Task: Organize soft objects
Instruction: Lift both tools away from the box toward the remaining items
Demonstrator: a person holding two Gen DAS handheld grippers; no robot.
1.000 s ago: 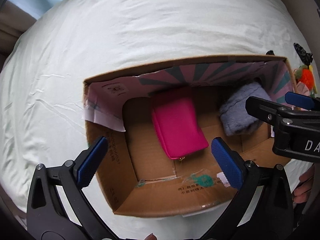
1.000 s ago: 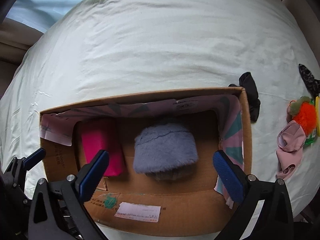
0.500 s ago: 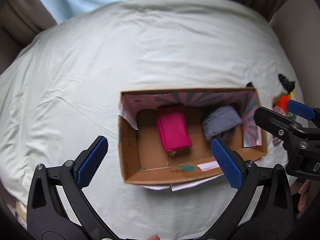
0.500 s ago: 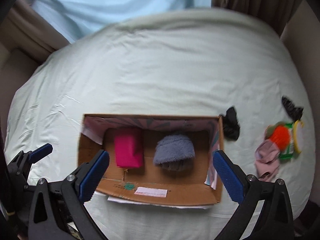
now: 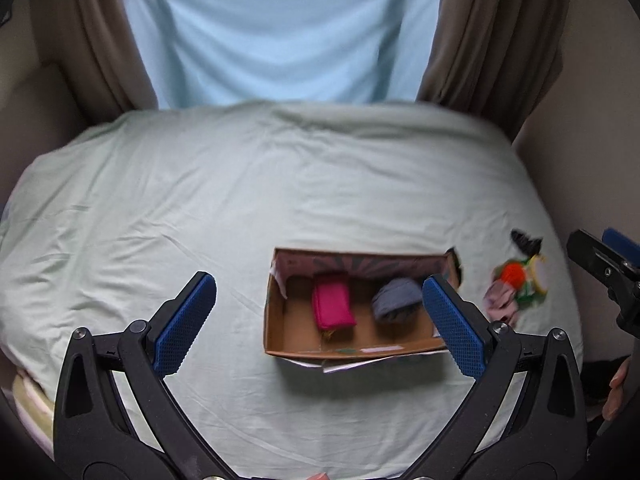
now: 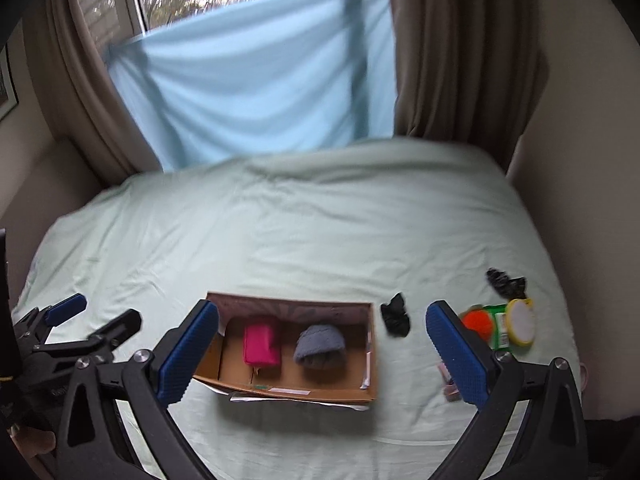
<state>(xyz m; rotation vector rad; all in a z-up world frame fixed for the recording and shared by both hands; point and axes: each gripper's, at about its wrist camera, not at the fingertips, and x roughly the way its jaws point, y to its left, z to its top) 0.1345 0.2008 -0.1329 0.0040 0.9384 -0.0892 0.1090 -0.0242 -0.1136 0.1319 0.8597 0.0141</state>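
Observation:
An open cardboard box (image 5: 276,340) (image 6: 362,394) sits on a pale green bed. Inside lie a pink pouch (image 5: 333,306) (image 6: 261,345) and a grey fuzzy item (image 5: 396,298) (image 6: 320,345). To the box's right lie a black scrunchie (image 6: 396,316), another black piece (image 5: 526,241) (image 6: 506,282), an orange pom-pom (image 5: 511,274) (image 6: 478,323), a pink cloth (image 5: 500,300) and a yellow-rimmed round item (image 6: 520,322). My left gripper (image 5: 318,326) and right gripper (image 6: 320,354) are both open, empty and high above the box.
The bed sheet (image 6: 300,232) stretches far behind and to the left of the box. A light blue cloth (image 6: 256,76) and brown curtains (image 6: 460,48) hang at the window behind the bed. Walls close in on both sides.
Both grippers have pulled up and back from the box, so it looks much smaller and the window and curtains have come into view. The box contents have not moved.

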